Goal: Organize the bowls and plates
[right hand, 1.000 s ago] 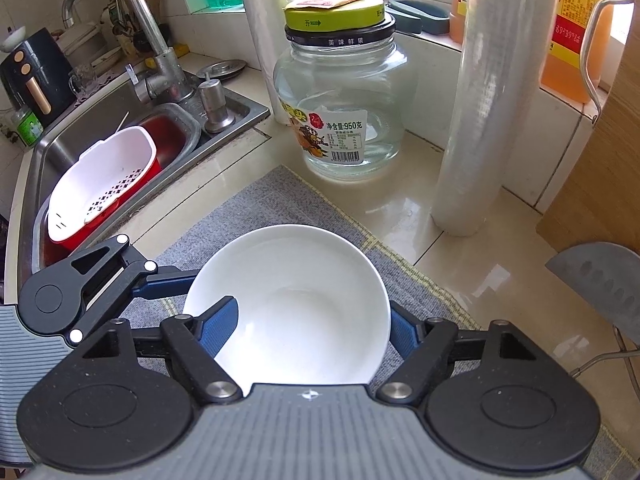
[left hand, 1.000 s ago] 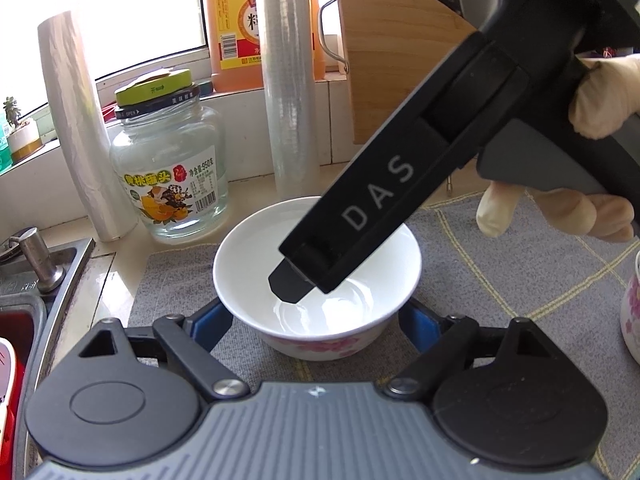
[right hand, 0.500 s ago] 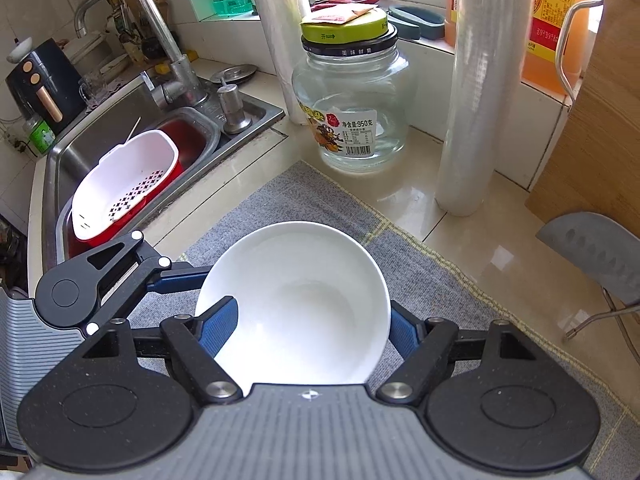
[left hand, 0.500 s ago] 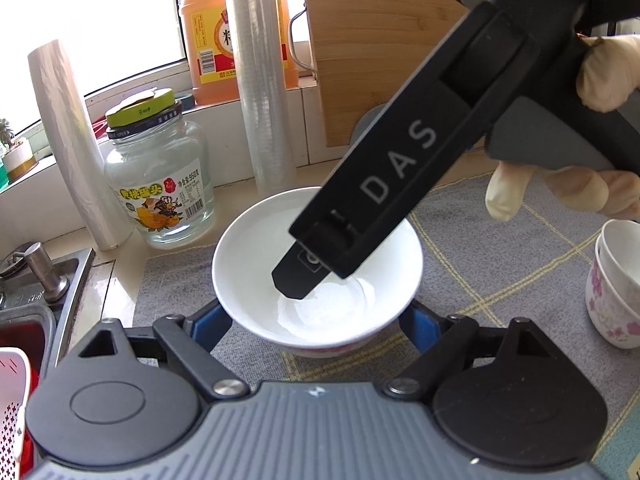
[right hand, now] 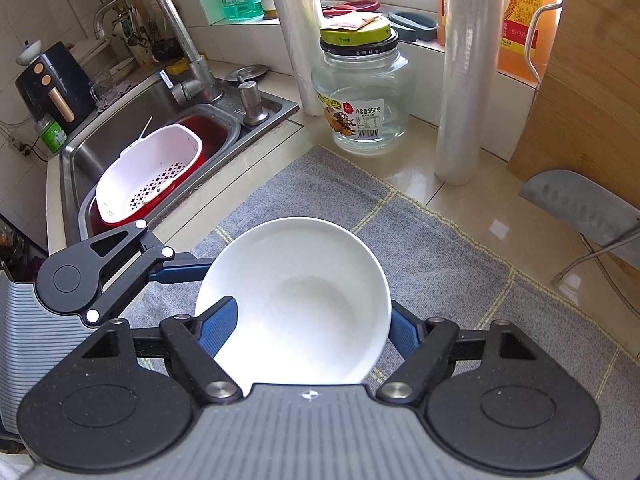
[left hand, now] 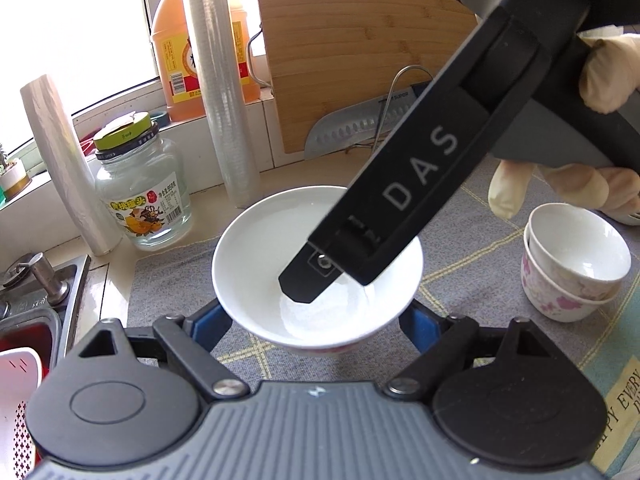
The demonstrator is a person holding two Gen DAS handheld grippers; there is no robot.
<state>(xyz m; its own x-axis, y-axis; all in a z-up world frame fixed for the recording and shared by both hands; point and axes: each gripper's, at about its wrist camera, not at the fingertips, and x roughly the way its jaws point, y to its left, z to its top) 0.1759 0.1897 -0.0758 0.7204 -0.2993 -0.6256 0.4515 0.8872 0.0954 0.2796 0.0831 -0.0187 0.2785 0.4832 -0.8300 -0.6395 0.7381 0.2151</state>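
Note:
A white bowl (left hand: 260,248) with a pink flower pattern is held above the grey mat (left hand: 472,264). My right gripper (right hand: 312,320) is shut on the bowl (right hand: 296,292): one finger is inside the rim, the other outside. In the left wrist view that finger (left hand: 320,276) reaches down into the bowl. My left gripper (left hand: 316,320) is open, its blue pads on either side of the bowl below its rim, not pressing on it. Two stacked small floral bowls (left hand: 576,260) stand on the mat to the right.
A glass jar (left hand: 144,196), two rolls of plastic wrap (left hand: 220,92), an orange bottle (left hand: 176,52), a cutting board (left hand: 360,60) and a cleaver (left hand: 352,132) line the back. The sink (right hand: 132,148) with a white colander (right hand: 148,168) lies to the left.
Both grippers and the bowl have risen and moved back from the jar and rolls. The stacked small bowls have come into the left wrist view on the right.

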